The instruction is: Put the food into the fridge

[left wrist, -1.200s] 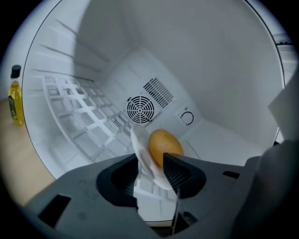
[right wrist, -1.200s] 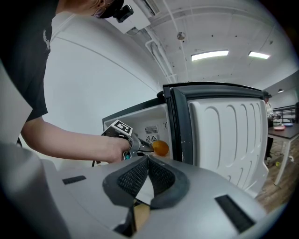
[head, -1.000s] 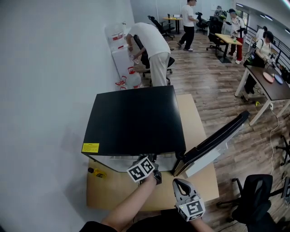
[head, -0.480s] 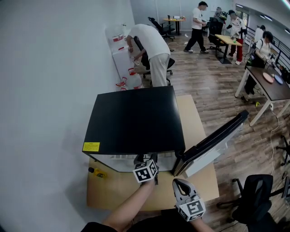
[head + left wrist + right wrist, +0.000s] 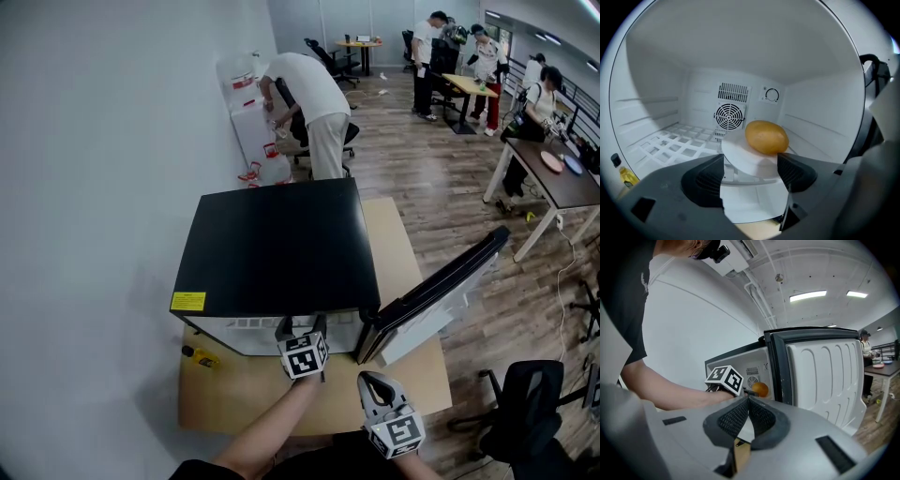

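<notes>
Inside the fridge (image 5: 281, 246), the yellow fruit (image 5: 766, 137) sits on a white plate (image 5: 739, 153) whose near rim lies within the left claw (image 5: 750, 169), its jaws opening: this looks like the release step. Next, draw straight back out; the right claw (image 5: 746, 417), closed and empty outside the fridge, could shut the door (image 5: 433, 298).

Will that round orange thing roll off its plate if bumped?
It might: the orange food is smooth and egg-shaped, lying loose on a flat white plate. It looks firm. The left tool's jaws are opening with the plate between them, so pulling back gently seems wise.
</notes>
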### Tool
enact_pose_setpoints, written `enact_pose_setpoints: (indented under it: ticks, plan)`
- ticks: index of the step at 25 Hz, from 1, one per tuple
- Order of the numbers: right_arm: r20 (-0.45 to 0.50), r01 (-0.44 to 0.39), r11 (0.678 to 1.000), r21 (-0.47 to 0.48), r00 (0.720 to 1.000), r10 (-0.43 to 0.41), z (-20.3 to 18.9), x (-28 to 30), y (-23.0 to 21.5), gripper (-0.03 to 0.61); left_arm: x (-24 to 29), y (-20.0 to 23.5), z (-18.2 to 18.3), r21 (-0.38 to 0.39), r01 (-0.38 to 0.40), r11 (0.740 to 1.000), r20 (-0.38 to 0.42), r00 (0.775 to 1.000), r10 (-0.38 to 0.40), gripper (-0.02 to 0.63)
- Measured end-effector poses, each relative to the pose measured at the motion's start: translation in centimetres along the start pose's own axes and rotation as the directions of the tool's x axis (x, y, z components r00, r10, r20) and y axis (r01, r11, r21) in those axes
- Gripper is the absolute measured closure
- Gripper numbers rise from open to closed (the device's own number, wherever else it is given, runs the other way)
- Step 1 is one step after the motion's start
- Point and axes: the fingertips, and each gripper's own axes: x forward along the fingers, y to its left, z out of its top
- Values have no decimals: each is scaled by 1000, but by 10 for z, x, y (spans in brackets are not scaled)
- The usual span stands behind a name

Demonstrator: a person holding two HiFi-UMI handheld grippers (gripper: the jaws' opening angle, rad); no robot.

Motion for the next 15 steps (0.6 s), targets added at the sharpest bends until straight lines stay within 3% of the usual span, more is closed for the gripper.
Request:
enact_pose_setpoints:
  ticks: [8,15]
  plan:
    - [47,-35,999,-23,998,36,-1,-1,5,518,-3,3,4,60,-3,998,9,1000,2,277]
    - [51,-31,999,-19,998,32,7,-1,9,518,-29,8,11,-5,37,999,61,998,-36,276]
